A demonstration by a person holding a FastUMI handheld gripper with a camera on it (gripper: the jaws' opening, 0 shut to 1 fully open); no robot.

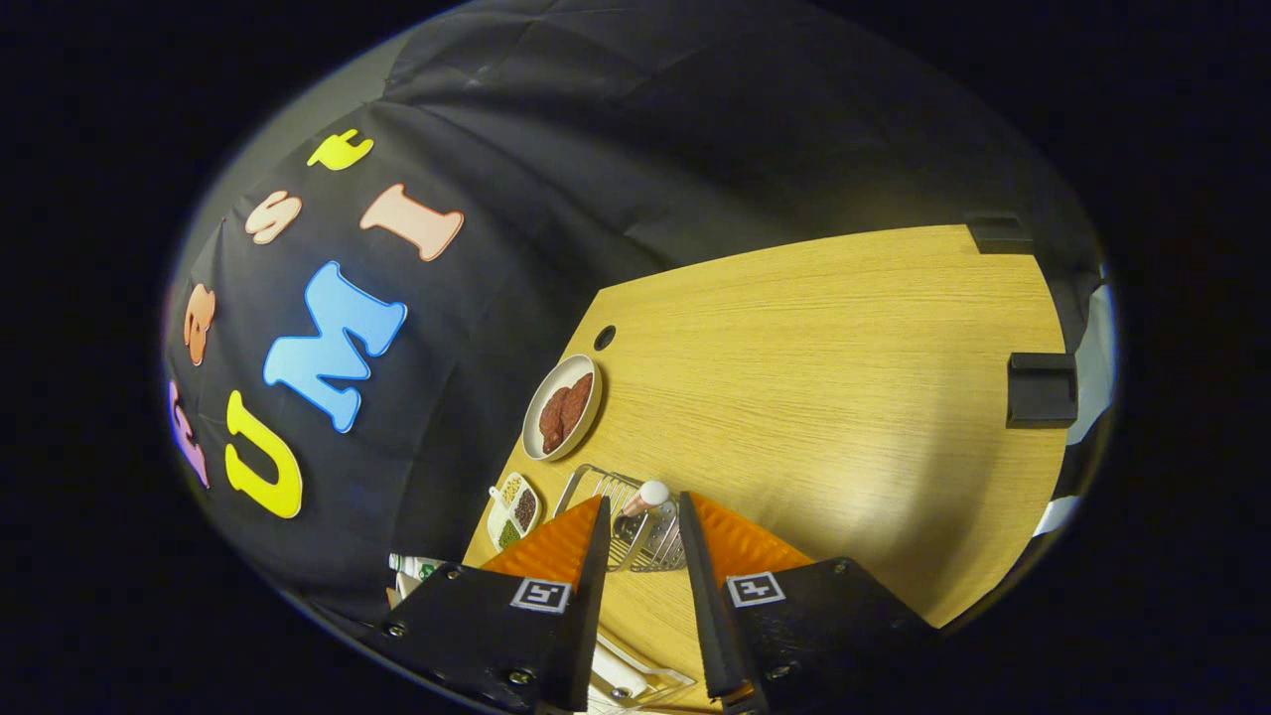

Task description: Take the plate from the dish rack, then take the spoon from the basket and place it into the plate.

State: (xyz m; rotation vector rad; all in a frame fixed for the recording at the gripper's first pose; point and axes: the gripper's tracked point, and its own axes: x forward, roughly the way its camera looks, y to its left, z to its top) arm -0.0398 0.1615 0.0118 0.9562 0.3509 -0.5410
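tongs (643, 531) apart, empty, spoon (643, 499) just ahead

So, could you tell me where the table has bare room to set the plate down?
The widest bare stretch of table runs from the wire basket and brown-food dish across to the black clamps. It is crowded ahead of the open gripper: basket, spoon, divided dish and food dish sit close together.

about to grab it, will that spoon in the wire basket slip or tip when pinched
The spoon stands propped in the wire basket, so it may tip sideways. Its rounded end looks smooth, maybe slippery. The hand-held gripper is open.
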